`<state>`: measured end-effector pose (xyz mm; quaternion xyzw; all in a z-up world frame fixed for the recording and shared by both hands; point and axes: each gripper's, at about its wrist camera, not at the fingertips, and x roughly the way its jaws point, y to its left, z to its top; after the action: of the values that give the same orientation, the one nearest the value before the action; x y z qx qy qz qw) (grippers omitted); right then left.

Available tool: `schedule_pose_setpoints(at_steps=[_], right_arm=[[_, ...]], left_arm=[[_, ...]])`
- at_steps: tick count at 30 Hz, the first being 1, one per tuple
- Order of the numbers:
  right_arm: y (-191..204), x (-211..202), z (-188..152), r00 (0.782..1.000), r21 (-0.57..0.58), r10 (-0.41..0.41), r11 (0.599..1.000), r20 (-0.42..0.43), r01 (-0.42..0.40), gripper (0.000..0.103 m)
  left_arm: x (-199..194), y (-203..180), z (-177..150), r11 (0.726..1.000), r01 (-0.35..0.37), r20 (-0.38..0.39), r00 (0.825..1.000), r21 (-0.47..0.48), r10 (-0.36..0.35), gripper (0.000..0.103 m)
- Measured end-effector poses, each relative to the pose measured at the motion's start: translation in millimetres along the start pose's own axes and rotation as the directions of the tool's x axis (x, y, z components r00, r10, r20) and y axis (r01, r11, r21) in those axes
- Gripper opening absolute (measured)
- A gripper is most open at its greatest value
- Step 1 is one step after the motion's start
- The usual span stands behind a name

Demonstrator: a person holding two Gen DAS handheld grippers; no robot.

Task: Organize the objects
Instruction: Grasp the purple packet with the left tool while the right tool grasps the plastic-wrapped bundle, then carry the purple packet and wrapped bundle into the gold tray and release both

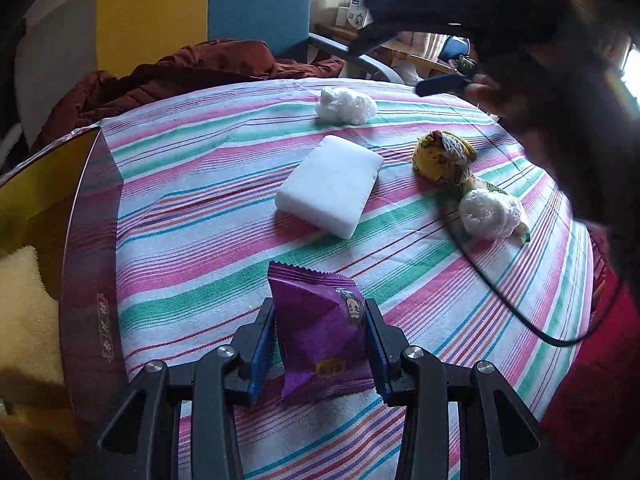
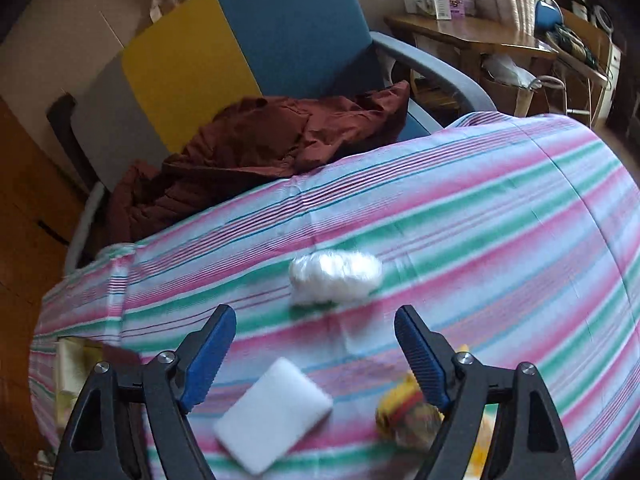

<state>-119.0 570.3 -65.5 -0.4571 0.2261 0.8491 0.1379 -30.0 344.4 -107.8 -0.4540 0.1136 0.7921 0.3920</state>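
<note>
My left gripper [image 1: 320,334] is shut on a purple snack packet [image 1: 320,332], held just above the striped tablecloth [image 1: 180,208]. Ahead lie a white sponge block [image 1: 330,184], a white plastic wad [image 1: 346,105], a yellow wrapped ball [image 1: 442,154] and a second white wrapped ball [image 1: 490,210]. My right gripper [image 2: 315,330] is open and empty above the cloth; it shows as a dark blur at the upper right of the left wrist view [image 1: 460,12]. Below it are the sponge [image 2: 274,408], the yellow ball [image 2: 408,412] and, ahead, the plastic wad [image 2: 334,276].
A dark red box with a yellowish cloth inside [image 1: 80,280] stands at the table's left edge. A maroon jacket [image 2: 260,148] lies on a blue and yellow chair [image 2: 248,40] behind the table. A black cable [image 1: 500,296] crosses the cloth on the right.
</note>
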Motion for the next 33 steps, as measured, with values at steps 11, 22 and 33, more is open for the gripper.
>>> schedule_pose_setpoints(at_steps=[11,22,33], right_arm=[[13,61,13,0.993,-0.081,-0.084,0.994,-0.08,0.077,0.062],[18,-65,-64,0.992,-0.065,0.122,0.991,0.034,-0.119,0.062],[-27,-97,-140,0.986,0.106,0.153,0.981,0.073,-0.16,0.062]], left_arm=[[1,1,0,1.0,0.016,0.008,1.0,0.002,-0.016,0.042],[0,-1,-1,1.0,0.008,0.013,1.0,0.014,-0.008,0.042],[-57,-21,-6,0.998,-0.037,0.084,0.996,0.047,0.033,0.042]])
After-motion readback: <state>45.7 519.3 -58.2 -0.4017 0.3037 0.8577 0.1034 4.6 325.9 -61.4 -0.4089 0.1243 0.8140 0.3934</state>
